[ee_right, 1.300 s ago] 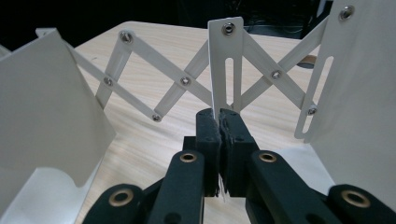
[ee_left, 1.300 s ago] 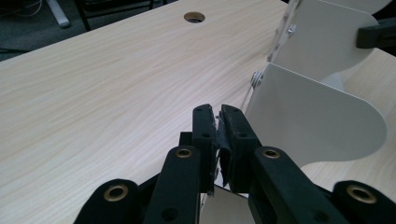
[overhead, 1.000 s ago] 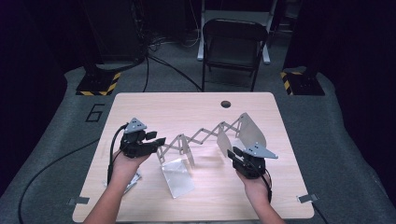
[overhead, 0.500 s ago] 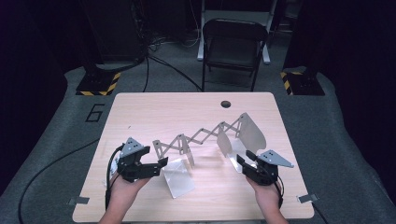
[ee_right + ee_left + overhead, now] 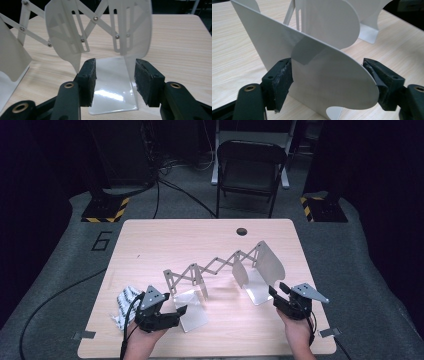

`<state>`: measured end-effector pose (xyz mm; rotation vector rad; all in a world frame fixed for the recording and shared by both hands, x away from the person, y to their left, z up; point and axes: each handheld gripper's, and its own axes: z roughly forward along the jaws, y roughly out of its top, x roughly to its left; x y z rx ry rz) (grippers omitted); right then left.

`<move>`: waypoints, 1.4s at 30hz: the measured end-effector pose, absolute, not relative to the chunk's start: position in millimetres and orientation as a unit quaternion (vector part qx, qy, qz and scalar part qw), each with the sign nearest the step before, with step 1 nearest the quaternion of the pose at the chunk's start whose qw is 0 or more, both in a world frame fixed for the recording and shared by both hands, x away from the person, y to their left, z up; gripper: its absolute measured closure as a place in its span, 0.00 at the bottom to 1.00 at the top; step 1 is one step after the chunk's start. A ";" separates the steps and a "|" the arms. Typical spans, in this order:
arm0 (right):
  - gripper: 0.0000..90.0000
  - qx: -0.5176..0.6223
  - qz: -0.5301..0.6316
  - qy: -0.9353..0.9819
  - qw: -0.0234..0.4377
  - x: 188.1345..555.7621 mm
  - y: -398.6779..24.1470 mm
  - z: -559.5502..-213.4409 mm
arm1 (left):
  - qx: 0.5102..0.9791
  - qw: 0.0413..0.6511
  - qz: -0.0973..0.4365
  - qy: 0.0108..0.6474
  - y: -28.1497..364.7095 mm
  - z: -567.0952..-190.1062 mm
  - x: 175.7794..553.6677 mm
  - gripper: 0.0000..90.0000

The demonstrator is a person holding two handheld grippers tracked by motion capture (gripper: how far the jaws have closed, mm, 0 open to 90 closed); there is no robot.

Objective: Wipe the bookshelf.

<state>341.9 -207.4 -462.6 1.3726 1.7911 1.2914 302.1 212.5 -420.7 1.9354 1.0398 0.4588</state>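
Fingers (image 5: 280, 82) of the left gripper (image 5: 167, 312) have just spread wide, its end plate loose between them; the right gripper (image 5: 280, 297) has opened too. Both hands have drawn back from the expanding bookend rack (image 5: 220, 267) (stretched across the surface (image 5: 150, 240)), so stretching looks finished.

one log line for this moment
left gripper: open, astride left plate | right gripper: open | expandable bookend rack: standing extended on table

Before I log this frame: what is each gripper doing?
Left gripper: open, its jaws astride the bookend plate.
Right gripper: open, holding nothing, base plate beyond it.
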 end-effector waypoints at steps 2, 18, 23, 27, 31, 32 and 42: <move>0.57 0.515 0.476 0.660 0.269 341.9 -210.1 -462.7 | 0.775 0.429 0.192 0.423 213.8 -422.7 302.5 0.33; 0.70 0.510 0.474 0.654 0.296 361.8 -209.9 -444.7 | 0.755 0.418 0.244 0.441 229.1 -426.0 313.8 0.63; 0.82 0.495 0.465 0.667 0.307 363.4 -208.0 -440.6 | 0.753 0.413 0.258 0.442 231.3 -425.9 321.8 0.70; 0.92 0.492 0.465 0.670 0.304 364.1 -206.7 -437.9 | 0.747 0.414 0.267 0.446 232.1 -425.9 330.1 0.73; 0.94 0.485 0.463 0.677 0.303 360.1 -201.2 -436.9 | 0.744 0.410 0.274 0.450 233.2 -425.1 340.1 0.75; 0.93 0.483 0.465 0.677 0.304 359.5 -200.3 -437.2 | 0.742 0.411 0.276 0.452 233.5 -425.1 343.5 0.75; 0.89 0.476 0.473 0.681 0.293 344.6 -187.2 -437.9 | 0.743 0.405 0.280 0.454 238.0 -420.1 361.3 0.79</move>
